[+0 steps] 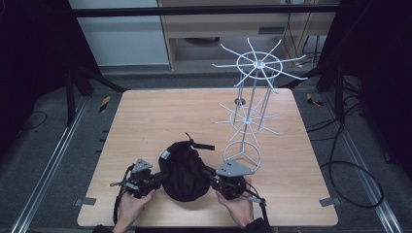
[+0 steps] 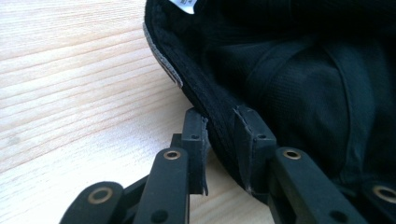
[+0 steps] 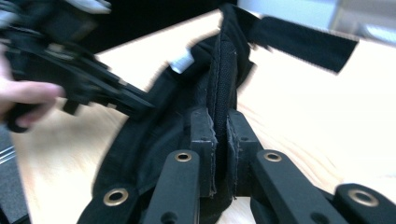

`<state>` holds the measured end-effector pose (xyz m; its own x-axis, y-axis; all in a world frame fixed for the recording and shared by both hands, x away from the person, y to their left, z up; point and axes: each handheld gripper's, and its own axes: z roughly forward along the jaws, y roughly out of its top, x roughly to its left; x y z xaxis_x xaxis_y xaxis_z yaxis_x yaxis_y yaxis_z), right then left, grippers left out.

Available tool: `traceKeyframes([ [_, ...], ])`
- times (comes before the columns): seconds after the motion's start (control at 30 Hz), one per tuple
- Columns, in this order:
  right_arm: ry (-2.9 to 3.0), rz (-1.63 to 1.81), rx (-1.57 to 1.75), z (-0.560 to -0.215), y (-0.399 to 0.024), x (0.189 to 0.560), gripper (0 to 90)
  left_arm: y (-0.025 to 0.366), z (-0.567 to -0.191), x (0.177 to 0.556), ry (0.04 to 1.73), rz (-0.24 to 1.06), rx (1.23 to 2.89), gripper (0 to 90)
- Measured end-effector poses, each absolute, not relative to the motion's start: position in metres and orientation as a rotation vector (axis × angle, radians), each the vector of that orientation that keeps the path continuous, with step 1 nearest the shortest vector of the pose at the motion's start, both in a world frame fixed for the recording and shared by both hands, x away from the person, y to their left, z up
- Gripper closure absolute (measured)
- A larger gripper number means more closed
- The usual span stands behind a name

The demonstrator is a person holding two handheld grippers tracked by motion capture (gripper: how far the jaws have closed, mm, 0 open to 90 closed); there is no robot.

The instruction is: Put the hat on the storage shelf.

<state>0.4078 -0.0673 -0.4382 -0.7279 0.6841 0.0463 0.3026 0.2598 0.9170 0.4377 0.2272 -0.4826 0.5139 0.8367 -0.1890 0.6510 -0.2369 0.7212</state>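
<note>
We read the black fabric cap (image 1: 182, 170) as lying opening-up at the near edge of the light wooden table (image 1: 145, 116), directly between both claws, with the white wire rack (image 1: 250, 111) just right and far. Left gripper (image 2: 227, 128) pinches its left rim; right gripper (image 3: 221, 127) is clamped on the right rim, though that view is blurred.

black cap (image 3: 196, 107) motion-blurred, rack (image 1: 252, 92) prongs too fine

black cap (image 1: 182, 170), white wire rack (image 1: 250, 104)
</note>
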Motion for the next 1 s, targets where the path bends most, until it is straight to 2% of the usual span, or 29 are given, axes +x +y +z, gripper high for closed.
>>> traceKeyframes([
  [0.33, 2.278, 1.542, 0.688, -0.441, -0.033, 0.395, 82.9, 0.226, -0.489, 0.449, 1.231, 0.285, 1.955, 76.6],
  [0.53, 2.298, 1.511, 0.680, -0.445, -0.027, 0.392, 82.7, 0.237, -0.485, 0.449, 1.240, 0.274, 1.933, 69.5],
  [0.77, 2.295, 1.453, 0.691, -0.448, -0.026, 0.392, 83.4, 0.249, -0.478, 0.447, 1.237, 0.267, 1.908, 69.2],
  [1.0, 2.250, 1.408, 0.761, -0.449, -0.034, 0.397, 83.8, 0.260, -0.453, 0.437, 1.199, 0.315, 1.813, 57.8],
])
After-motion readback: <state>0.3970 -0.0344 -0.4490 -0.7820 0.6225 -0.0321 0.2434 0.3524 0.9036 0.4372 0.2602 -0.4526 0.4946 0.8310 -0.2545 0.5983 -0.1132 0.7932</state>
